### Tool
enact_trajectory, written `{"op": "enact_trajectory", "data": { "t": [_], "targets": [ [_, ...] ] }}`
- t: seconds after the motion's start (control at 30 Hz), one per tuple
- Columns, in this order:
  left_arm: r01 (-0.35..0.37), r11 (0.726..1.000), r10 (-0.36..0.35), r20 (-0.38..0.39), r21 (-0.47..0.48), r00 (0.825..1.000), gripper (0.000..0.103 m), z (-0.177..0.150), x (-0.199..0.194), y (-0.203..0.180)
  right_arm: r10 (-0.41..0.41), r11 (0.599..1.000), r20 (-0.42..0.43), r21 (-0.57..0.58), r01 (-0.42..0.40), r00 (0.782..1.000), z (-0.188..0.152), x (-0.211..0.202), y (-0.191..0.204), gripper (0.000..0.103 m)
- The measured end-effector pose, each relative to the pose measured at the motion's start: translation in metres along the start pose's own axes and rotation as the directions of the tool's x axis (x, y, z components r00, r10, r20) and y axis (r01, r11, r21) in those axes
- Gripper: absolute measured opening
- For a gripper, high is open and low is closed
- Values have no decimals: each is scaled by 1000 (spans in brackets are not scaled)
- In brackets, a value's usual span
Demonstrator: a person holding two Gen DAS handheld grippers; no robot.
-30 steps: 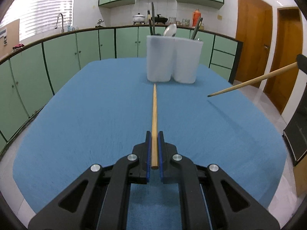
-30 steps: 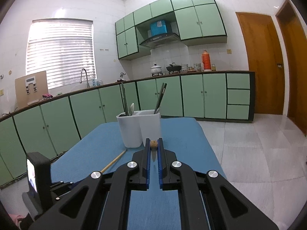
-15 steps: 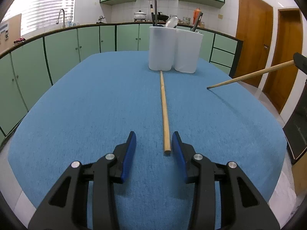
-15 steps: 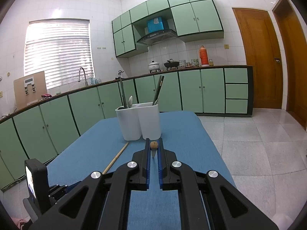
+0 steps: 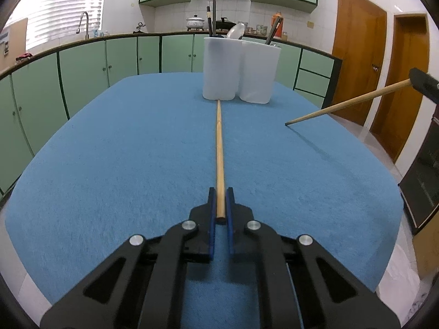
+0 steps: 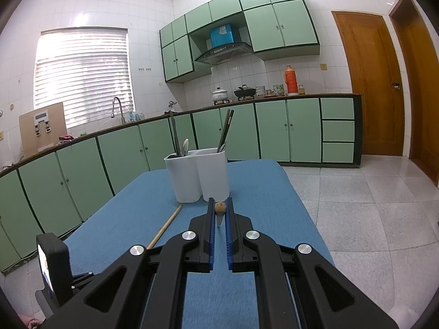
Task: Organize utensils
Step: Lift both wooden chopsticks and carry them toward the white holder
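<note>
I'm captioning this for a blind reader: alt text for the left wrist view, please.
The left gripper is shut on a long wooden chopstick lying on a blue tablecloth, its tip touching a white two-compartment utensil holder.

Two low wrist views toward caddy (image 5: 241, 71)

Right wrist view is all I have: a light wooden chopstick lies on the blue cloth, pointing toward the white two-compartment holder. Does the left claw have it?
Observer: Yes. In the left wrist view the left claw is shut on the near end of that light wooden chopstick.
Operator: I see my own stick only end-on. Where is its tip?
Observer: The second wooden chopstick, in the right claw, slants down, its tip at or just above the blue cloth. The tip is right of the white two-compartment holder and nearer than it.
</note>
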State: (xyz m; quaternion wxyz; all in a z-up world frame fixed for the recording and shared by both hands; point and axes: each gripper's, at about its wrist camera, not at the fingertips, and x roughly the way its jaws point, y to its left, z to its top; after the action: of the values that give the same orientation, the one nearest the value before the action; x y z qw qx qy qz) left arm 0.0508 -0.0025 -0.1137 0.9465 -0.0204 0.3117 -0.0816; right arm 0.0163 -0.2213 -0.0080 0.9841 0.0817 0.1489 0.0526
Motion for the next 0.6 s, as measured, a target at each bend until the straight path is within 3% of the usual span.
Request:
{"op": "enact_trajectory", "data": {
  "t": [0.27,0.6],
  "targets": [
    [10,1000,-12,114,26,993,6,29,-32,1,-2,1000,37,-19,3,999,12,-6,0,7],
    [48,997,-62,259,59,964,6,89,-69,-1,37,998,77,-51,-33,996,42,-6,4,7]
  ]
}}
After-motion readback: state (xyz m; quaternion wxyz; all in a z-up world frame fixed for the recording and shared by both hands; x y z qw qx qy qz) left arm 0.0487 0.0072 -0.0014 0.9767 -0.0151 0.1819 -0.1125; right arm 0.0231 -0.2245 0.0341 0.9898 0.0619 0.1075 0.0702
